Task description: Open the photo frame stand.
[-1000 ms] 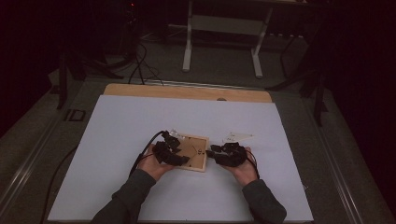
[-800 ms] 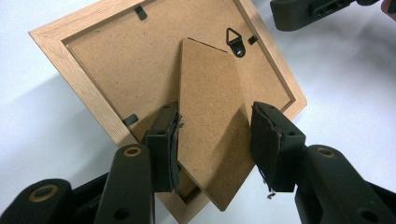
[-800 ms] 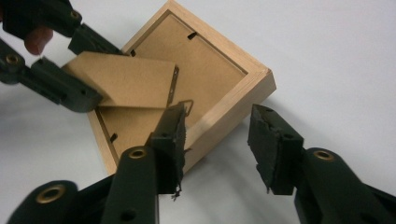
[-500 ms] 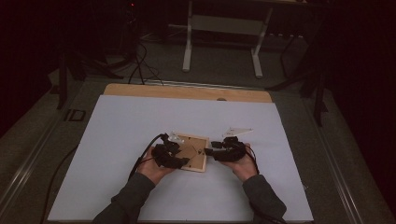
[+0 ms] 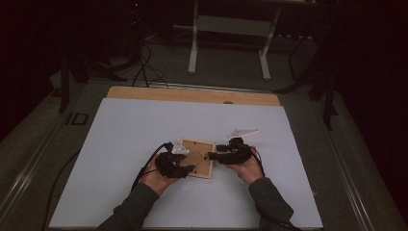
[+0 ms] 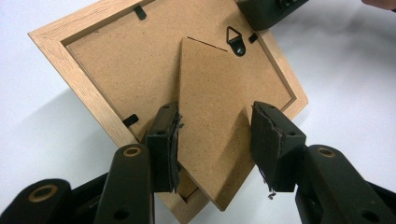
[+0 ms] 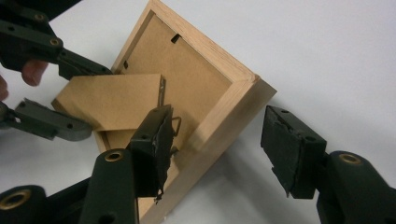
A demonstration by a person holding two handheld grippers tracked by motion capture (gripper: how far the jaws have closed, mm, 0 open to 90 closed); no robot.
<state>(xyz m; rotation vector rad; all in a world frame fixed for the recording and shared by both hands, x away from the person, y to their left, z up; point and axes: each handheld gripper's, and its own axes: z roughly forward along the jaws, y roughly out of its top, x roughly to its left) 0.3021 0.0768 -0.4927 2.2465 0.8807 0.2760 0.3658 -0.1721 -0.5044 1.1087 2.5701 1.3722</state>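
Just below the middle of the high view, a wooden picture frame [image 5: 197, 157] lies face down on the white table [image 5: 120, 139], the left gripper [image 5: 179, 164] on its left edge and the right gripper [image 5: 222, 156] at its right corner. The left gripper view shows those jaws clamped on the easel stand [image 6: 210, 116], lifted off the backing, so propping looks half done. The right gripper view shows its jaws, just opening, wide astride the corner, pressing nothing.

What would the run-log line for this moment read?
left gripper: shut on stand | right gripper: open, jaws just opening, astride frame corner | frame: face down on table
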